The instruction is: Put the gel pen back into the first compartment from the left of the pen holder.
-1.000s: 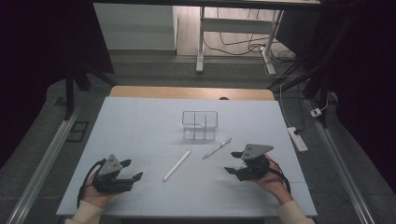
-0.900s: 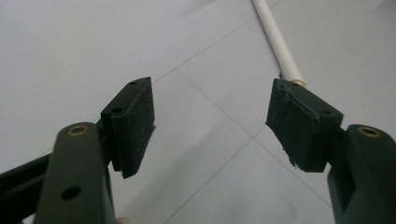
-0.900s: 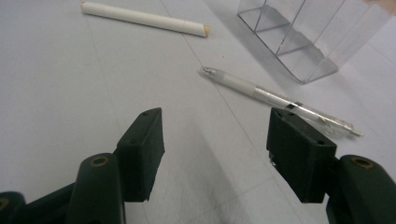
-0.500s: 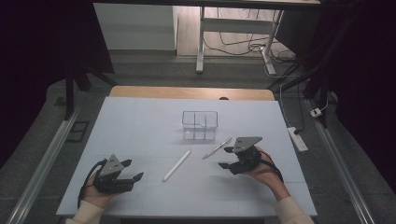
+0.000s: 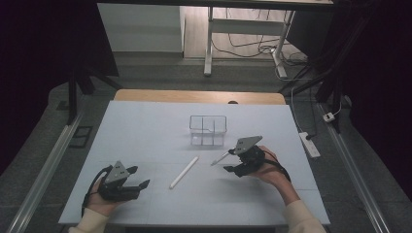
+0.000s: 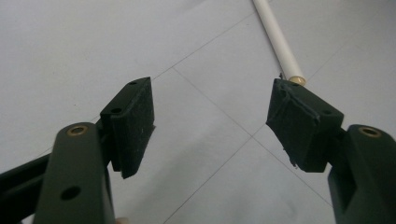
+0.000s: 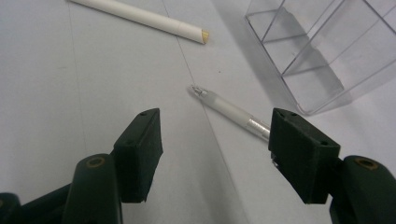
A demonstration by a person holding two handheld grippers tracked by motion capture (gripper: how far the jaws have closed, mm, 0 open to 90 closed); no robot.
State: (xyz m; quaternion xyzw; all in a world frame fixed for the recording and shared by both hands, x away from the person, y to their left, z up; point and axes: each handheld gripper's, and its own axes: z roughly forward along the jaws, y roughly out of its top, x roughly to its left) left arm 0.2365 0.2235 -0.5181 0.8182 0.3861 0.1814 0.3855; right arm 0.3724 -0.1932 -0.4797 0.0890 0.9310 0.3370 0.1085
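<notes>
**Right tool open beside the clear pen**

Two pens lay on the table: one white pen (image 5: 184, 172) and one clear pen (image 5: 219, 158). One clear divided box (image 5: 208, 130) stood beyond them. Two tools were in hand. The right tool (image 5: 232, 160) was open, the clear pen's rear end just beside its right-hand pad in the right gripper view, nothing gripped. The left tool (image 5: 140, 177) rested open and empty, near the white pen's end. The table (image 5: 145, 126) was pale grey; a dark room with cables and a desk frame lay behind.
</notes>
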